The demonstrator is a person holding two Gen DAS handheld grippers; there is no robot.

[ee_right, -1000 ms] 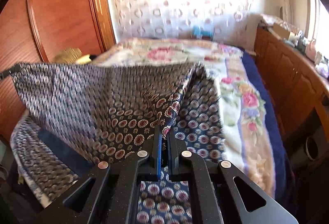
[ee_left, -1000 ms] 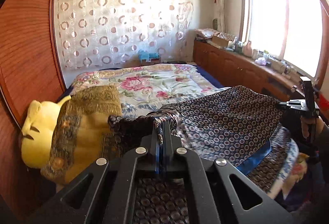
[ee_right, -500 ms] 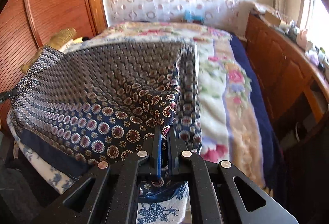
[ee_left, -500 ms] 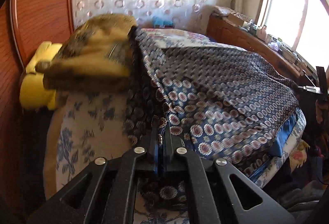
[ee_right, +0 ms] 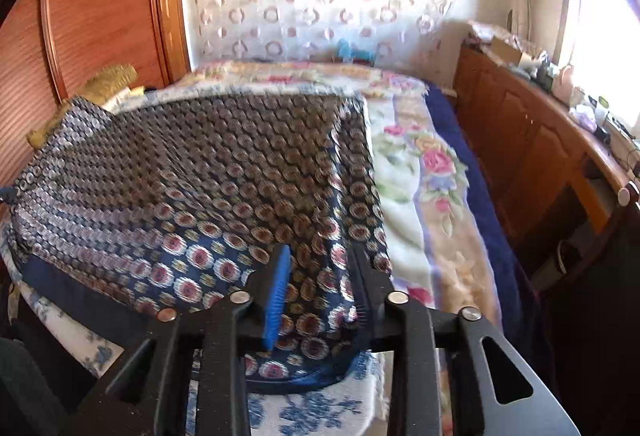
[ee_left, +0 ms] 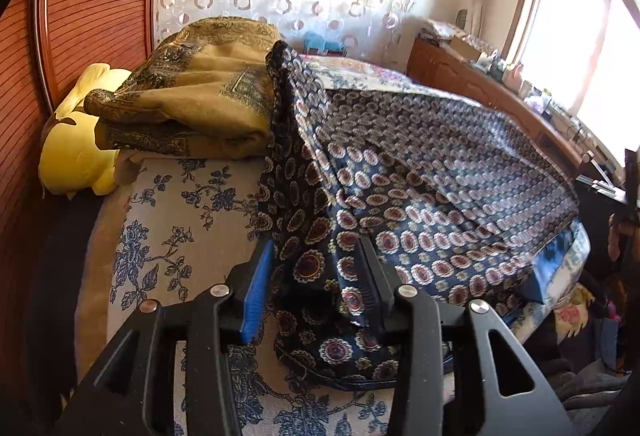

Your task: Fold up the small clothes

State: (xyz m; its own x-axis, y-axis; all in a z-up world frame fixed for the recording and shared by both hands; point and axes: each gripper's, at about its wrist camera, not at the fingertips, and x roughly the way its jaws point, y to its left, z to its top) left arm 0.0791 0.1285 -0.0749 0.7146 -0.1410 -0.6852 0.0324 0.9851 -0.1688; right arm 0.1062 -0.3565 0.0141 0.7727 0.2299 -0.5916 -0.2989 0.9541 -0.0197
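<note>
A dark blue cloth (ee_left: 420, 171) printed with round medallions lies spread over the near end of the bed, its left corner draped up against a tan cloth. My left gripper (ee_left: 316, 248) hangs over the cloth's near left corner. Its jaws are opening, and the fabric lies loose between them, resting against the right pad. In the right wrist view the same cloth (ee_right: 208, 163) covers the bed's left half. My right gripper (ee_right: 320, 254) is over its near right corner, jaws opening, with the cloth's edge slack between the pads.
A tan and gold patterned cloth (ee_left: 192, 99) is heaped on a yellow plush toy (ee_left: 76, 151) by the wooden headboard (ee_left: 88, 15). A floral blanket (ee_right: 424, 171) covers the bed's right side. A wooden cabinet (ee_right: 532, 139) with clutter runs under the window.
Both grippers were shut on the cloth's corners and held it raised. They came down to the bed and now stand with jaws apart, the cloth lying flat.
</note>
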